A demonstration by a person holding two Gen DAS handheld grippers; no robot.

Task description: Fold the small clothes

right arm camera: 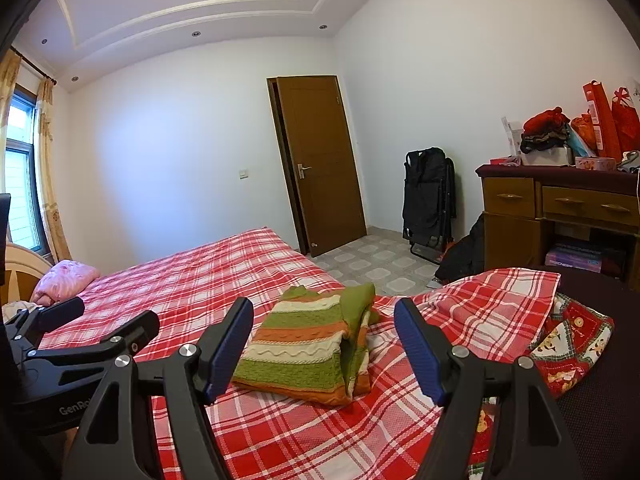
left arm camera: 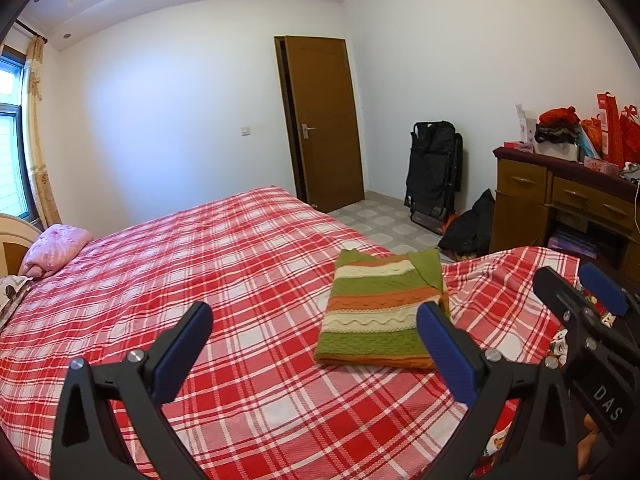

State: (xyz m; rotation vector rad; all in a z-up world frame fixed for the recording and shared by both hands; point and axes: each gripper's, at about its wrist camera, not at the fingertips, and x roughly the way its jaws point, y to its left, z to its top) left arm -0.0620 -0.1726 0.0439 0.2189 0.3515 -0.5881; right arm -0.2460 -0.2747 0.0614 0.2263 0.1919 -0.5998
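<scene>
Folded sweater (right arm camera: 304, 344) ahead of open tool (right arm camera: 324, 348)

A folded knitted sweater with green, orange and cream stripes (right arm camera: 304, 344) lies on a bed covered by a red-and-white plaid sheet (right arm camera: 208, 276). The right gripper (right arm camera: 324, 344), with 2 black fingers faced in blue pads (right arm camera: 416, 350), hangs near with its jaws spread wide, nothing between them. The left gripper (right arm camera: 96, 322) shows at near left. A brown wooden door (right arm camera: 320, 164) stands far; a wooden desk (right arm camera: 560, 208) is at right.
</scene>
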